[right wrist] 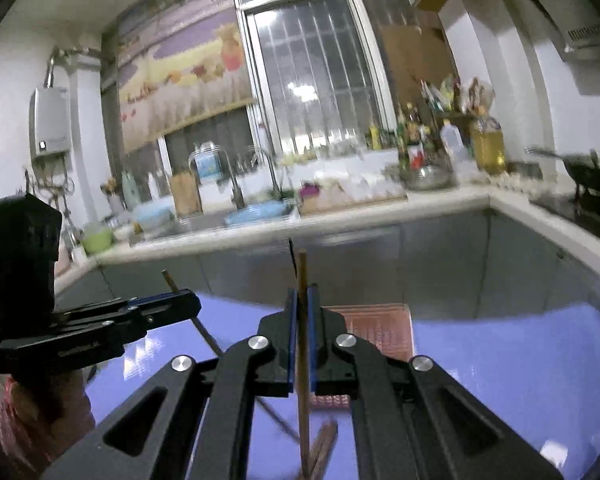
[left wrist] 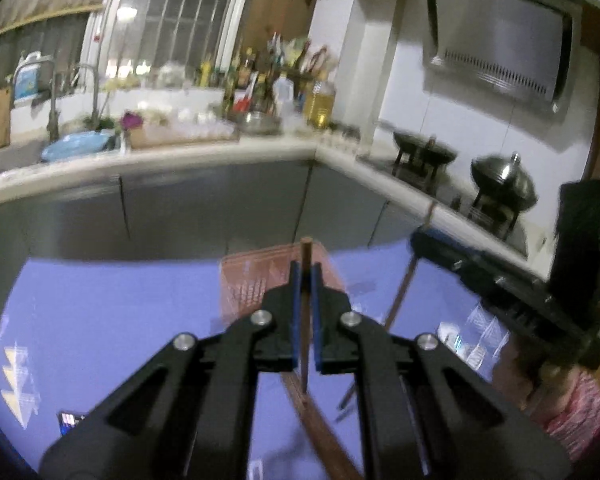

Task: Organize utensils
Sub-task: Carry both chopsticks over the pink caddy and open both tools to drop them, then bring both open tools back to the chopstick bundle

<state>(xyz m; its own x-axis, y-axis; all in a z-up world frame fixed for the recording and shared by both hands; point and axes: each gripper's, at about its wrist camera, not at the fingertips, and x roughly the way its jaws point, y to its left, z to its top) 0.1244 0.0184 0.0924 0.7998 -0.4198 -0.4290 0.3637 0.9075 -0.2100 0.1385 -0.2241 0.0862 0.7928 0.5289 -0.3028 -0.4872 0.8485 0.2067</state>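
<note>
Clamping one brown chopstick [left wrist: 305,320] upright, left gripper [left wrist: 305,276] sat clenched; right gripper [right wrist: 302,300] likewise gripped second chopstick [right wrist: 303,360], long axis near-vertical, above blue tabletop [right wrist: 520,360].

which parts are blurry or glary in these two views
Left wrist: counter and bottles smeared, tool and its chopstick sharper. Right wrist: sink clutter blurred, glare patches on the blue table. Both bend straight edges.

Black linkage, blue-padded fingers [left wrist: 296,308], silver screws
</note>
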